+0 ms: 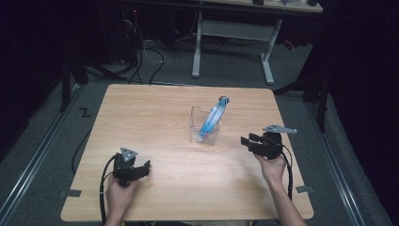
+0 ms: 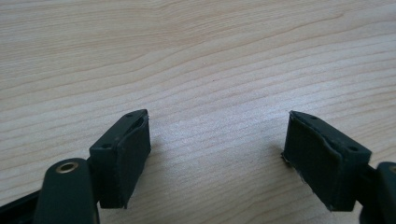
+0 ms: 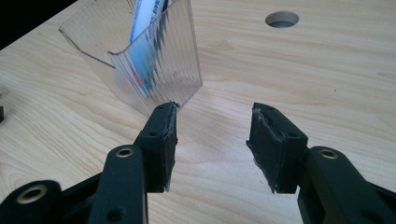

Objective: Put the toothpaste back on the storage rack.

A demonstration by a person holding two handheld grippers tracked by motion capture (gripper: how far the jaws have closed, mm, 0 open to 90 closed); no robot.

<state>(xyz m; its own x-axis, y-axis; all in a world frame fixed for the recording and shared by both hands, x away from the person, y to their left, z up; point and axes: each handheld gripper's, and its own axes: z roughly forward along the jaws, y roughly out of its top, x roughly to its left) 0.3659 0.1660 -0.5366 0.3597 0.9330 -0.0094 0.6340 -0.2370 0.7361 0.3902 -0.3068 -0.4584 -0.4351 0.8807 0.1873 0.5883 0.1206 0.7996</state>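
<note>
1. Nearest me, my left gripper rests low over the pale wooden table at its near left; in the left gripper view its two black padded jaws stand wide apart with nothing but bare wood grain between them.
2. Farther in, on the right, my right gripper sits in my right hand, pointing left toward the middle of the table.
3. From the right gripper view, my right jaws are about half open and hold nothing; only bare table lies between the pads.
4. Just beyond the tip of one pad stands the clear ribbed plastic cup, upright near the table's centre, close to my right jaws; I cannot tell whether the pad touches it.
5. Inside the cup leans a blue and white tube, its top tilted over the far right rim.
6. Past the cup, a round hole is cut in the tabletop.
</note>
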